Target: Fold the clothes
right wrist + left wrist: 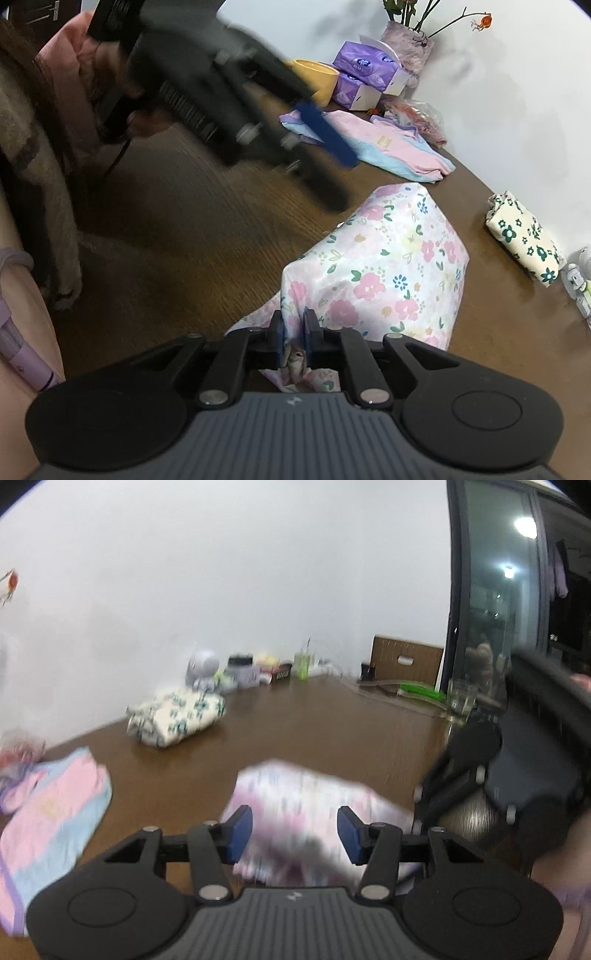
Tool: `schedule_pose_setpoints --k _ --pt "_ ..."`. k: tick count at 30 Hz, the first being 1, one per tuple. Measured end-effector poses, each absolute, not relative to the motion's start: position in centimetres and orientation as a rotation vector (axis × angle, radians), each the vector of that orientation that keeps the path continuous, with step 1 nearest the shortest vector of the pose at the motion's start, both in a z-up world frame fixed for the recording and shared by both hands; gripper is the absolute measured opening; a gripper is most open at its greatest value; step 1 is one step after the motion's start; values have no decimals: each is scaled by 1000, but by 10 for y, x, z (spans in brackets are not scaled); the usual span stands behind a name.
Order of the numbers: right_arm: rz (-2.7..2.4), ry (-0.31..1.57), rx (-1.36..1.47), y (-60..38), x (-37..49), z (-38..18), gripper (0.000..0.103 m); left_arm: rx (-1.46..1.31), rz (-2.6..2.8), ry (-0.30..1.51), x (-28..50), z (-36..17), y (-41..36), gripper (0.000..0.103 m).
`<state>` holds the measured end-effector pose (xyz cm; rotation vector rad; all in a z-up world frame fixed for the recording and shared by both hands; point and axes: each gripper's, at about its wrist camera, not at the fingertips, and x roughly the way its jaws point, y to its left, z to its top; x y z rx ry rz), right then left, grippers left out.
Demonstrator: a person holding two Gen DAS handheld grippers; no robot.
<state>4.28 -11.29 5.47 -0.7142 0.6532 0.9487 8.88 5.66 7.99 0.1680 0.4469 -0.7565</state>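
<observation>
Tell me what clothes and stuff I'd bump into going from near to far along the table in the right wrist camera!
right gripper pinching the pink floral cloth → pink and blue garment → purple tissue packs → vase

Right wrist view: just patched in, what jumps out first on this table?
The pink floral cloth bunched mid-table, its near edge pinched in the right gripper. Above it to the left hangs the blurred left gripper, jaws apart and holding nothing. Farther back lie a pink-and-blue garment and, at right, a green-flowered folded bundle.
</observation>
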Motion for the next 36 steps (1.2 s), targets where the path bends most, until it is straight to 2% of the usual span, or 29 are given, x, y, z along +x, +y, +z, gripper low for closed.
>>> schedule_pose_setpoints --k 5,7,8,9,14,19,28,31,34,36 --pt "963 675 -703 -112 42 52 11 169 -791 481 129 81 19 50" --pt "967 682 -689 -112 42 51 14 181 -772 524 142 71 7 42" --pt "968 684 -677 -112 42 52 16 187 -760 547 149 66 1 34" --pt "973 684 -663 -113 42 52 17 183 -758 564 152 60 0 34" --pt "1039 711 -469 -139 43 68 28 141 -768 596 158 43 15 34" --pt "933 662 -297 -170 47 86 40 142 -776 588 154 40 22 35" --pt "750 693 -287 -167 60 58 40 167 -759 607 150 32 22 36" --pt "743 706 -292 -161 63 49 40 160 -758 607 149 32 25 39" --pt "740 694 -246 -167 63 54 41 117 -753 595 149 39 33 52" --pt "737 679 -174 -179 61 62 45 60 -749 589 151 45 44 62"
